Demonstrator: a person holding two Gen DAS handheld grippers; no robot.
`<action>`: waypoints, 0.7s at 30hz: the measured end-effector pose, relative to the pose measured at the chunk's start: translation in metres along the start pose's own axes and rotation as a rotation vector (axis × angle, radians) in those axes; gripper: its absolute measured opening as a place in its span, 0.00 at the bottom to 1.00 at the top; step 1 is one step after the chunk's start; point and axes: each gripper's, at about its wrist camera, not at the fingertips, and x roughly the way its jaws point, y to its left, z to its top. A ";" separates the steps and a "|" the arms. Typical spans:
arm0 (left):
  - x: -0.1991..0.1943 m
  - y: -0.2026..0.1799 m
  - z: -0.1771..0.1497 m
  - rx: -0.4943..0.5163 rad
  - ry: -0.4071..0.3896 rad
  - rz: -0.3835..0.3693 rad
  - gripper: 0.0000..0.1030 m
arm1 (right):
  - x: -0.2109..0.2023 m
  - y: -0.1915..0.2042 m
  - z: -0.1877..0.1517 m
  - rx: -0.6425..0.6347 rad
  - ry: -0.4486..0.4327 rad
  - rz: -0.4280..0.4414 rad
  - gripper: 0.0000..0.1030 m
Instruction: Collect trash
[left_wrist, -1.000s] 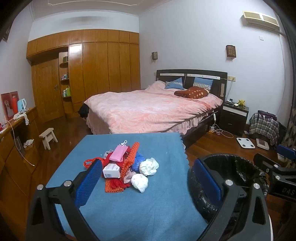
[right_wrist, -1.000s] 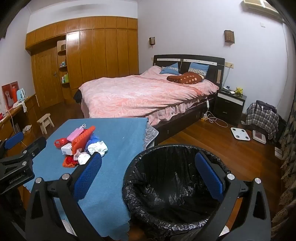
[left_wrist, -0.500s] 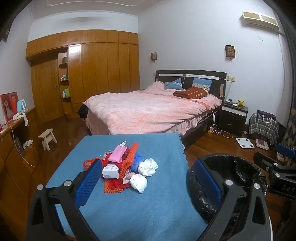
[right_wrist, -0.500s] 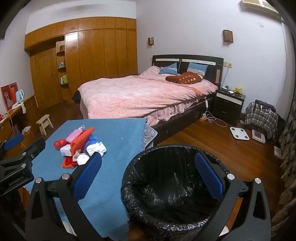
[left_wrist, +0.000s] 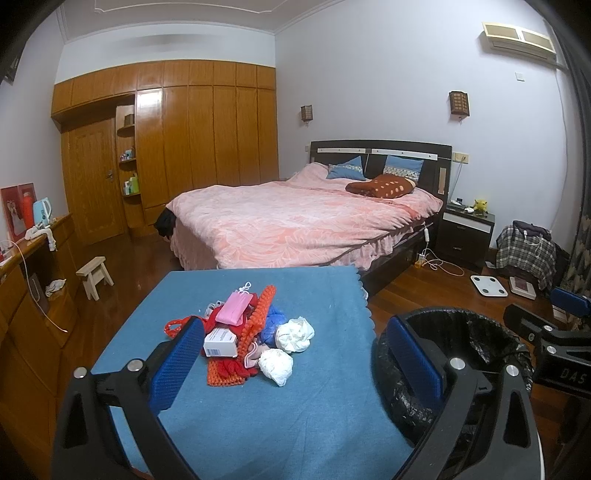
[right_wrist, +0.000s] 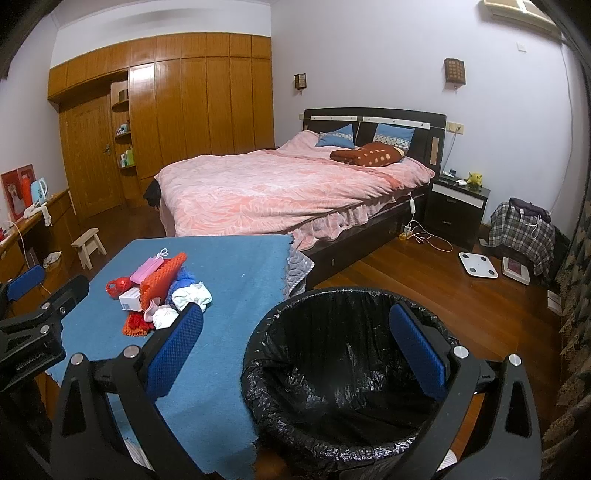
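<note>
Trash pile (left_wrist: 255, 338) sits near the middle of the blue-covered table (left_wrist: 295, 424), left of the black-lined bin (right_wrist: 351, 373), which stands on the floor just beside the table's right edge. Pile holds two crumpled white tissue wads (left_wrist: 294, 334), a small white box (left_wrist: 220, 341), a pink packet (left_wrist: 233, 314), orange knitted strips (left_wrist: 255, 325), something blue, and red cord. Bin liner looks empty as far as the right wrist view shows, so by my reading nothing is collected yet; the whole pile is left to move. Left gripper (left_wrist: 295, 363) hovers short of the pile, jaws spread wide, nothing between them. Right gripper (right_wrist: 295, 350) hangs over the bin mouth, jaws likewise spread and empty. Right wrist view gives the bin's full interior and rim; left wrist view cuts the bin to a partial rim but shows the pile closer and more plainly. Each view catches the other gripper at its edge.
</note>
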 end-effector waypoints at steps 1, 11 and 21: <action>0.000 0.000 0.000 0.000 0.000 0.000 0.94 | 0.000 0.000 0.000 0.000 0.000 0.000 0.95; 0.000 0.000 0.000 0.000 -0.001 -0.001 0.94 | 0.000 -0.006 0.001 0.001 0.003 -0.001 0.95; 0.000 0.000 0.000 0.000 0.000 -0.002 0.94 | 0.008 0.001 -0.006 0.004 0.007 -0.004 0.95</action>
